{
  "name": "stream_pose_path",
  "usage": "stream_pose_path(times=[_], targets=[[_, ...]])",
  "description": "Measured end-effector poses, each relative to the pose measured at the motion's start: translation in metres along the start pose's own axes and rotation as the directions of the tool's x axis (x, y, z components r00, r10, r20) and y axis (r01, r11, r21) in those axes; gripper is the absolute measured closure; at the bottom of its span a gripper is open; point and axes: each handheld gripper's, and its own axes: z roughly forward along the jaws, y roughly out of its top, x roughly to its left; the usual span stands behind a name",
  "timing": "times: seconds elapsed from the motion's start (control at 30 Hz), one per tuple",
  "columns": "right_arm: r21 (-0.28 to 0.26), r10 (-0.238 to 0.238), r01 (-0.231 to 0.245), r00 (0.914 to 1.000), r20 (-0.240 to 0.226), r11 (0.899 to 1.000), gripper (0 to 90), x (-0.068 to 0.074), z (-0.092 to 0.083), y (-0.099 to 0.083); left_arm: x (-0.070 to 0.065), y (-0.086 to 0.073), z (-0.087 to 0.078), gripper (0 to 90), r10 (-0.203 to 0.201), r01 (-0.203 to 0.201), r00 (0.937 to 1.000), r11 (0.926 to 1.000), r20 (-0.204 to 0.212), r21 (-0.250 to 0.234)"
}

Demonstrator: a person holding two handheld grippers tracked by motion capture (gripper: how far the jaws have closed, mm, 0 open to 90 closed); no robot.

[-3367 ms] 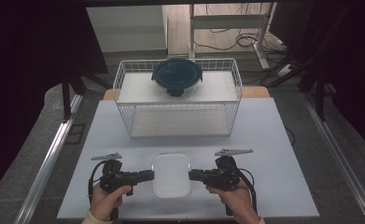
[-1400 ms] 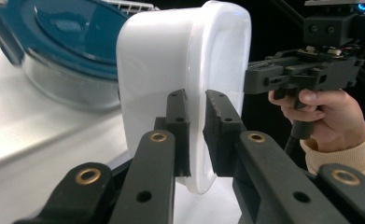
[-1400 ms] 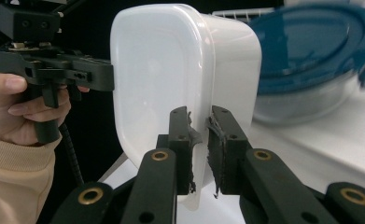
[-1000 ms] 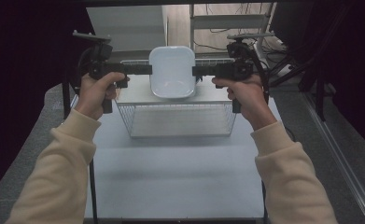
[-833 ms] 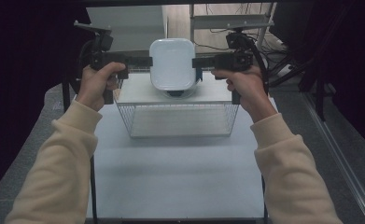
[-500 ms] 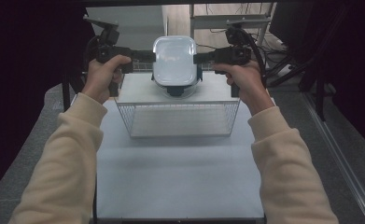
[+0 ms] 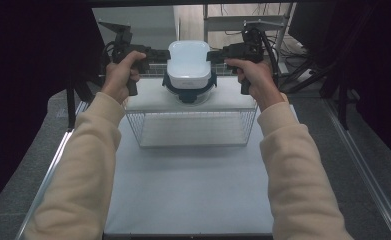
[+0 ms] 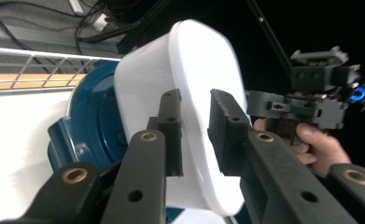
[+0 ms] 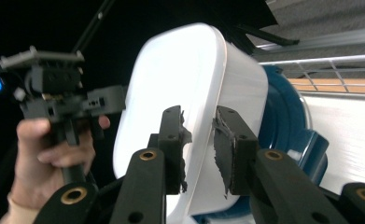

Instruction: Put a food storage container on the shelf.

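A white tub sat upside down on a blue container atop the wire basket, at the tabletop's far edge. The left gripper and right gripper flanked it, jaws just eased apart around its rim.

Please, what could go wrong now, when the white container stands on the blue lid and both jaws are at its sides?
1. The white container rests on the domed blue lid, so it could slide or tip as the grip loosens.
2. The jaws of the left gripper and right gripper have just been opening with the rim between them; an uneven pull-back might drag it sideways.
3. The stack sits high on the wire basket; a fall seems possible.
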Motion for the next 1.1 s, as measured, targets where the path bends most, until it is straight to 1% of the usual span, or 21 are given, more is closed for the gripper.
stream_pose_path(times=[0.1, 0.13, 0.3, 0.33, 0.37, 0.43, 0.47, 0.53, 0.57, 0.6, 0.63, 0.7, 0.73, 0.8, 0.83, 0.9, 0.93, 0.97, 1.0, 1.03, 1.1], targets=[[-0.008, 0.050, -0.050, 0.9987, -0.012, 0.999, 71.3, -0.008, 0.006, 0.002, 0.007, 0.002, 0.004, 73.2, -0.019, 0.019, 0.9996, 0.9998, -0.019, 0.004], [-0.005, 0.061, -0.061, 0.9980, -0.012, 0.998, 70.6, -0.010, 0.008, 0.002, 0.011, 0.002, 0.005, 72.8, -0.027, 0.027, 0.9996, 0.9996, -0.008, -0.002], [-0.010, 0.069, -0.069, 0.9972, -0.028, 0.998, 69.8, -0.011, 0.009, 0.001, 0.014, 0.000, 0.005, 71.1, -0.025, 0.025, 0.9997, 0.9997, 0.007, -0.006], [-0.010, 0.064, -0.064, 0.9975, -0.029, 0.998, 68.9, -0.011, 0.009, 0.000, 0.013, 0.000, 0.006, 67.2, -0.013, 0.013, 0.9999, 0.9999, 0.000, -0.010], [-0.021, 0.056, -0.057, 0.9980, -0.029, 0.998, 64.2, -0.010, 0.009, 0.000, 0.011, -0.001, 0.006, 62.6, 0.004, -0.005, 0.9999, 0.9996, -0.009, -0.028], [-0.085, 0.034, -0.037, 0.9990, -0.029, 0.996, 51.3, -0.005, 0.005, -0.002, 0.004, -0.003, 0.001, 52.9, 0.031, -0.034, 0.9990, 0.9957, -0.031, -0.086], [-0.132, 0.013, -0.016, 0.9996, -0.024, 0.991, 44.9, -0.001, 0.000, -0.004, 0.001, -0.004, -0.002, 43.4, 0.041, -0.045, 0.9983, 0.9934, -0.040, -0.105], [-0.180, -0.043, 0.042, 0.9991, -0.002, 0.983, 39.6, 0.006, -0.010, -0.007, -0.008, -0.008, -0.014, 35.2, 0.094, -0.104, 0.9924, 0.9849, -0.080, -0.138], [-0.196, -0.088, 0.089, 0.9960, 0.016, 0.977, 37.1, 0.010, -0.016, -0.010, -0.014, -0.014, -0.023, 32.5, 0.140, -0.153, 0.9852, 0.9775, -0.100, -0.145], [-0.209, -0.144, 0.147, 0.9892, 0.030, 0.967, 35.0, 0.015, -0.024, -0.016, -0.017, -0.018, -0.028, 31.6, 0.166, -0.181, 0.9803, 0.9728, -0.107, -0.145], [-0.210, -0.177, 0.181, 0.9835, 0.039, 0.961, 33.7, 0.017, -0.028, -0.021, -0.020, -0.025, -0.034, 30.9, 0.196, -0.212, 0.9737, 0.9674, -0.116, -0.139], [-0.207, -0.254, 0.260, 0.9657, 0.052, 0.943, 30.9, 0.022, -0.040, -0.035, -0.025, -0.042, -0.046, 28.8, 0.249, -0.266, 0.9585, 0.9558, -0.139, -0.125], [-0.200, -0.292, 0.299, 0.9544, 0.061, 0.933, 29.8, 0.023, -0.045, -0.044, -0.026, -0.051, -0.052, 27.7, 0.268, -0.287, 0.9511, 0.9503, -0.154, -0.120], [-0.181, -0.360, 0.371, 0.9283, 0.092, 0.911, 28.0, 0.024, -0.054, -0.062, -0.028, -0.074, -0.063, 26.5, 0.317, -0.336, 0.9319, 0.9374, -0.177, -0.092], [-0.168, -0.401, 0.416, 0.9090, 0.113, 0.894, 26.8, 0.023, -0.060, -0.073, -0.028, -0.084, -0.067, 26.0, 0.330, -0.349, 0.9260, 0.9334, -0.183, -0.082], [-0.154, -0.440, 0.460, 0.8860, 0.148, 0.875, 24.7, 0.022, -0.068, -0.090, -0.028, -0.101, -0.072, 25.5, 0.351, -0.367, 0.9183, 0.9283, -0.184, -0.062], [-0.151, -0.451, 0.472, 0.8792, 0.152, 0.869, 24.6, 0.021, -0.070, -0.097, -0.027, -0.110, -0.074, 25.1, 0.362, -0.378, 0.9131, 0.9243, -0.188, -0.056], [-0.144, -0.466, 0.486, 0.8719, 0.152, 0.862, 24.5, 0.020, -0.074, -0.104, -0.027, -0.119, -0.077, 25.1, 0.376, -0.392, 0.9048, 0.9185, -0.201, -0.049], [-0.133, -0.477, 0.498, 0.8643, 0.158, 0.857, 24.3, 0.020, -0.077, -0.112, -0.026, -0.131, -0.078, 25.0, 0.395, -0.410, 0.8934, 0.9113, -0.215, -0.032], [-0.125, -0.491, 0.514, 0.8540, 0.171, 0.849, 24.1, 0.018, -0.081, -0.122, -0.026, -0.138, -0.079, 24.3, 0.406, -0.422, 0.8862, 0.9062, -0.223, -0.026], [-0.115, -0.508, 0.531, 0.8427, 0.178, 0.840, 23.7, 0.014, -0.085, -0.135, -0.022, -0.159, -0.081, 23.9, 0.427, -0.443, 0.8717, 0.8964, -0.241, -0.015]])
